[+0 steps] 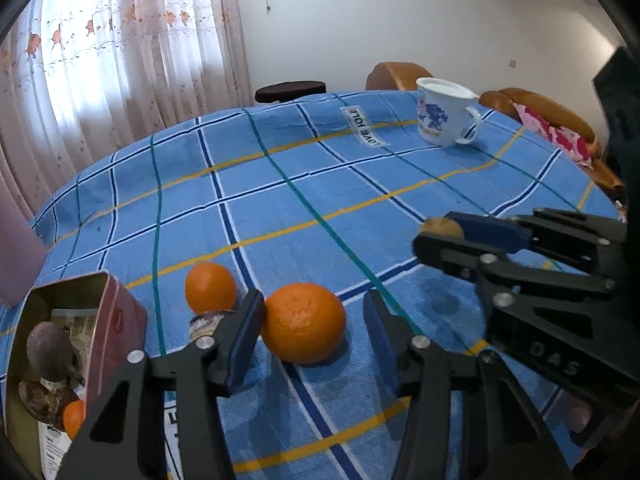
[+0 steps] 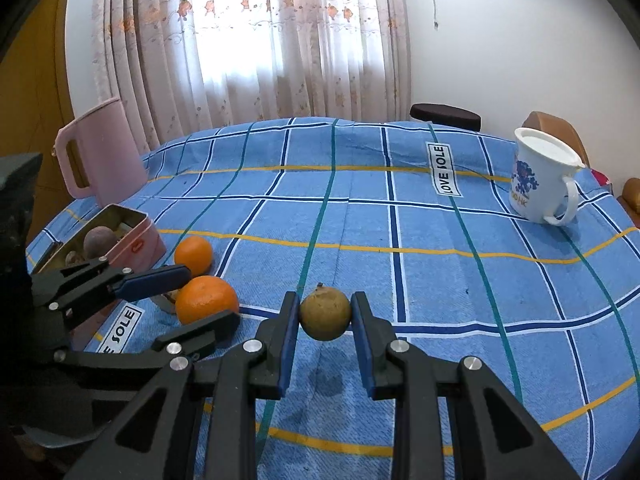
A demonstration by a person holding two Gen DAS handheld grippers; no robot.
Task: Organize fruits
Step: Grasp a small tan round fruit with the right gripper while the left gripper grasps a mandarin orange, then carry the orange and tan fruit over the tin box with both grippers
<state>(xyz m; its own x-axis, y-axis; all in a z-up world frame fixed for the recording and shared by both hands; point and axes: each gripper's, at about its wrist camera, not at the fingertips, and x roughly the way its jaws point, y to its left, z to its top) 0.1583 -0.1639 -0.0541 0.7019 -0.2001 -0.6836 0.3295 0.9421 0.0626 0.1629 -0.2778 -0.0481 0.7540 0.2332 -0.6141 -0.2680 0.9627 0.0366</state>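
Blue plaid cloth point(image 2: 420, 224) covers the counter, with a lace curtain point(image 2: 280, 40) behind it. The right gripper point(image 2: 325, 316) has its fingers point(image 2: 286, 340) pinching a small brownish-yellow round fruit point(image 2: 325, 312) from both sides, held just above the cloth with its stem nub tilted up and away from the camera; being near round, it shows no clear long axis. The left gripper point(image 1: 314, 320) has its fingers point(image 1: 244, 332) spread around a large orange point(image 1: 304, 322) that rests on the cloth; the one finger touches or nearly touches the orange's side, the other stands clear of it. The orange's dimpled top faces upward. Just beyond that orange, on its far side, lies a smaller orange point(image 1: 211, 286), with a dark mottled fruit point(image 1: 208, 322) tucked between the two. Left of the large orange stands an open pink tin point(image 1: 116, 320) holding brownish fruits and one small orange. Well beyond the large orange, toward the far right edge, stands a white mug point(image 2: 540, 176) with a blue print; a pink jug point(image 2: 100, 148) stands behind the tin.
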